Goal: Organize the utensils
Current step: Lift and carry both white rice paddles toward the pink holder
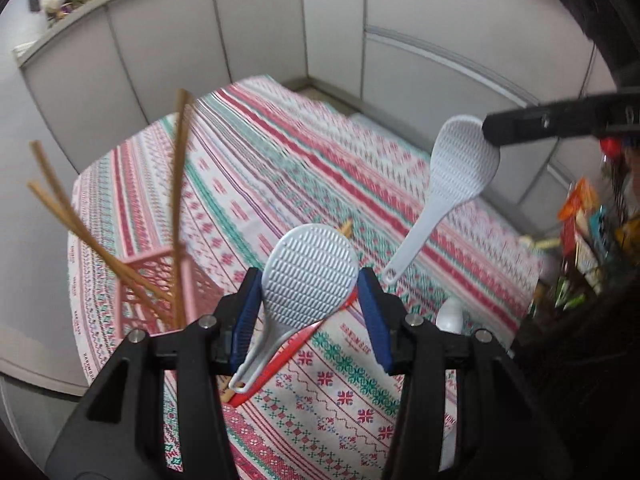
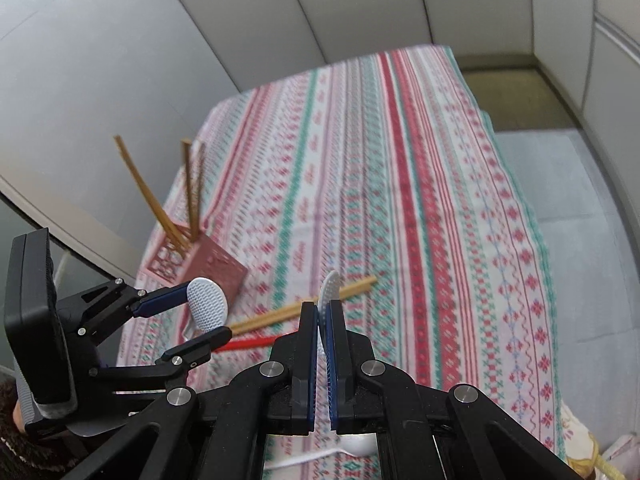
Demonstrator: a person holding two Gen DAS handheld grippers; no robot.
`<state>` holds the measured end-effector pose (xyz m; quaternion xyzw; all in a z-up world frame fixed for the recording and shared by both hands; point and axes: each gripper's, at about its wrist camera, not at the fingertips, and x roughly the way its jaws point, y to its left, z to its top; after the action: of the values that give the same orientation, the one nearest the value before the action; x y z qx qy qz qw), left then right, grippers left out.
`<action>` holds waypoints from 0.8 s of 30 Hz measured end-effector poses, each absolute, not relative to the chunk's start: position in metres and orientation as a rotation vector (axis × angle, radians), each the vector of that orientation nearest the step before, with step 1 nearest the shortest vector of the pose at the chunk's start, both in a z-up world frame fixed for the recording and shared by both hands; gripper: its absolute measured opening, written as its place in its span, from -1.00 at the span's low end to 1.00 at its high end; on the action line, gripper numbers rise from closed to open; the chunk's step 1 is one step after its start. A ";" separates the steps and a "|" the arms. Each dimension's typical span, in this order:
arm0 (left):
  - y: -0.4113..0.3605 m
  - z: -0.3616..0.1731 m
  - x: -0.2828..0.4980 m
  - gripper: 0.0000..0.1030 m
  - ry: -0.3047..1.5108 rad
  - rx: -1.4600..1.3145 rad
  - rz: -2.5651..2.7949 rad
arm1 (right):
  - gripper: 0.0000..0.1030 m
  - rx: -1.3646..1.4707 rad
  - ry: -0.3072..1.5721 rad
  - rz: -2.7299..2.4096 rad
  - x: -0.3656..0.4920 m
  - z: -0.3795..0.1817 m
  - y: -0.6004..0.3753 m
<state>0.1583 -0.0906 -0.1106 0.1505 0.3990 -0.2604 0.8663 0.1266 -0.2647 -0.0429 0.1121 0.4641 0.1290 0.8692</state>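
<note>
My left gripper [image 1: 310,276] holds a white rice paddle [image 1: 308,276] by its head between the blue pads, above the table; it also shows in the right wrist view [image 2: 208,308]. My right gripper [image 2: 323,312] is shut on a second white rice paddle [image 2: 330,288], which hangs handle-down in the left wrist view [image 1: 460,172]. A pink lattice holder [image 1: 160,280] at the left holds several wooden chopsticks [image 1: 176,184]. A loose pair of chopsticks [image 2: 304,308] and a red utensil [image 2: 248,345] lie on the cloth.
The table has a striped red, green and white cloth [image 2: 400,180], with grey partition walls [image 1: 200,40] behind and left. A white spoon [image 1: 450,316] lies near the front. Packets [image 1: 580,216] clutter the right side.
</note>
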 end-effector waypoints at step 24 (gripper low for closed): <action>0.023 -0.040 0.152 -0.02 0.516 -0.135 -0.409 | -0.95 0.195 0.786 0.352 0.122 0.008 -0.181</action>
<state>0.1515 0.0233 -0.0398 -0.0661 0.2534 -0.2005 0.9441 0.1223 -0.1815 0.0078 0.0942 0.3802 0.1703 0.9042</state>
